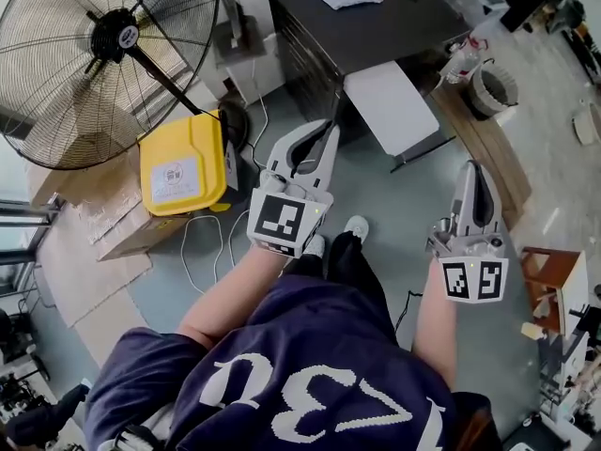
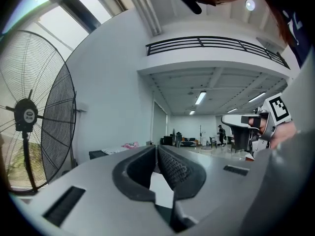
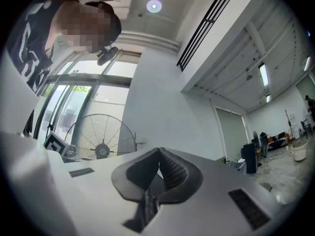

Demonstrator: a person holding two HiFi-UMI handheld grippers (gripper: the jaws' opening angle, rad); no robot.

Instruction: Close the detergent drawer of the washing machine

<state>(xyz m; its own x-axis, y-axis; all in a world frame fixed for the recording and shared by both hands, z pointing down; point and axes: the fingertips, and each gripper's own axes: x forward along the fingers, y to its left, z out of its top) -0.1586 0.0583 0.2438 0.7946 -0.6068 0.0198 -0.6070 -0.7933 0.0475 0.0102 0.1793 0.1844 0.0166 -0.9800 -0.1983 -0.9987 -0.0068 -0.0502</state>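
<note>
No washing machine or detergent drawer can be made out in any view. In the head view my left gripper (image 1: 326,130) is held level in front of the person, jaws shut with nothing between them. My right gripper (image 1: 472,169) is beside it at the right, also shut and empty. The left gripper view shows its jaws (image 2: 156,149) closed tip to tip, pointing across an open hall, with the right gripper (image 2: 246,127) at the right edge. In the right gripper view its jaws (image 3: 159,154) meet, aimed slightly up at a white wall.
A big floor fan (image 1: 103,54) stands at the left, with a yellow box (image 1: 183,163) on cardboard below it and cables on the floor. Ahead is a dark cabinet (image 1: 357,26) with a white panel (image 1: 394,106). A round basket (image 1: 493,87) and a wooden stool (image 1: 549,271) are at the right.
</note>
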